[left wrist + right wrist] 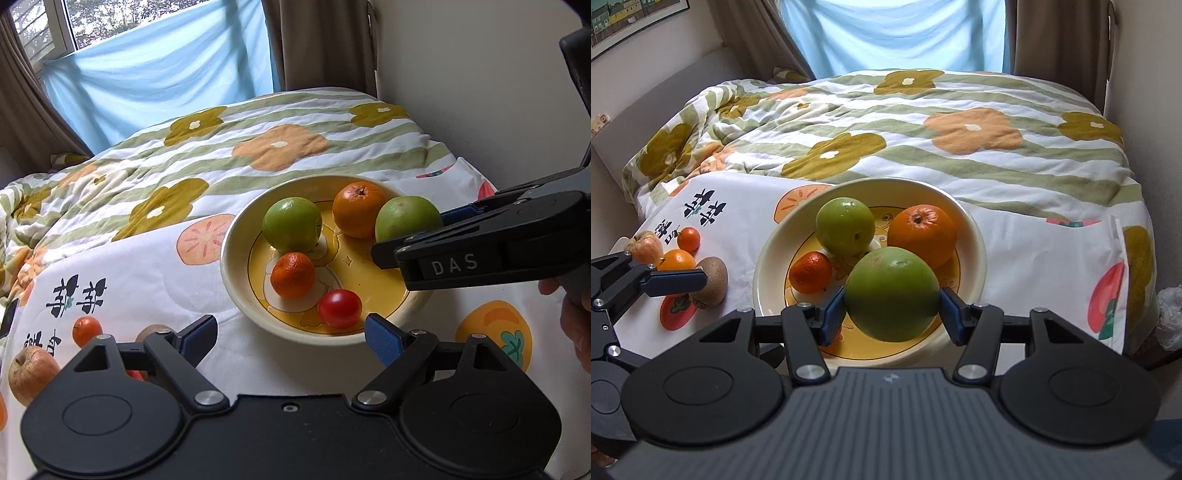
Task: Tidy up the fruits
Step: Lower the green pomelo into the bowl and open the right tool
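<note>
A cream bowl (236, 236) with a yellow inside holds a green apple (291, 223), an orange (360, 210), a small mandarin (292, 275) and a red tomato (340, 308). My right gripper (892, 314) is shut on a second, larger green fruit (892, 293) over the near side of the bowl (975, 240). In the left wrist view that gripper (413, 230) comes in from the right with the fruit (408, 219) at the bowl's right rim. My left gripper (291, 338) stands open and empty just before the bowl's near edge. The tomato is hidden in the right wrist view.
Left of the bowl on the printed cloth lie a kiwi (711, 282), a small orange (677, 260), a mandarin (689, 238) and a pale apple (644, 245). One finger (676, 282) of my left gripper reaches over them. A flowered quilt (923, 140) covers the bed behind. A person's hand (576, 325) shows at right.
</note>
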{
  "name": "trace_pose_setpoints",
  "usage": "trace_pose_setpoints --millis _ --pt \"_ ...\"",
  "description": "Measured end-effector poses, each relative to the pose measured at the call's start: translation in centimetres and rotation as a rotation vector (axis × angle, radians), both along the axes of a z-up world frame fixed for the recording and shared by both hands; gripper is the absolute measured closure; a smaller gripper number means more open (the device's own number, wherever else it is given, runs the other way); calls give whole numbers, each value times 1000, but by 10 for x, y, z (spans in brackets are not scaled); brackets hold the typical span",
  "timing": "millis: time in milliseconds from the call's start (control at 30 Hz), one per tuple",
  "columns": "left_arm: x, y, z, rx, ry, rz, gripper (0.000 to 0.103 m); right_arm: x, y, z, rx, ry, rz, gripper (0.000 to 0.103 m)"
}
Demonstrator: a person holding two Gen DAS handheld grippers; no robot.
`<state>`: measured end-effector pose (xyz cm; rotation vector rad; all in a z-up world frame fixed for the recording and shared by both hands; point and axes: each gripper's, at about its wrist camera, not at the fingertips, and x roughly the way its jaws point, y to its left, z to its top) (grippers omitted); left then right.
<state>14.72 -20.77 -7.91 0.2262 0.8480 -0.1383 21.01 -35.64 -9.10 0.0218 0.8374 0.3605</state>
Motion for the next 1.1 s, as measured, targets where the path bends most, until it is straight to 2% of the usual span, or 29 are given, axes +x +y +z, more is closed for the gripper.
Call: trace_pose_setpoints --millis 567,633,667,700,1100 --pt "-11 15 -7 -6 23 72 13 1 17 -21 -31 -17 35 32" --pt "-12 16 -8 -3 22 75 13 -4 16 -18 -36 -53 41 20" --pt "-13 17 -8 -3 22 77 13 -6 17 -16 -41 -66 38 6" --pt "-14 17 -8 -4 23 78 13 -8 16 -15 -47 -79 27 0" --pt "-24 19 4 -29 10 100 12 -27 9 -2 -51 -84 -35 0"
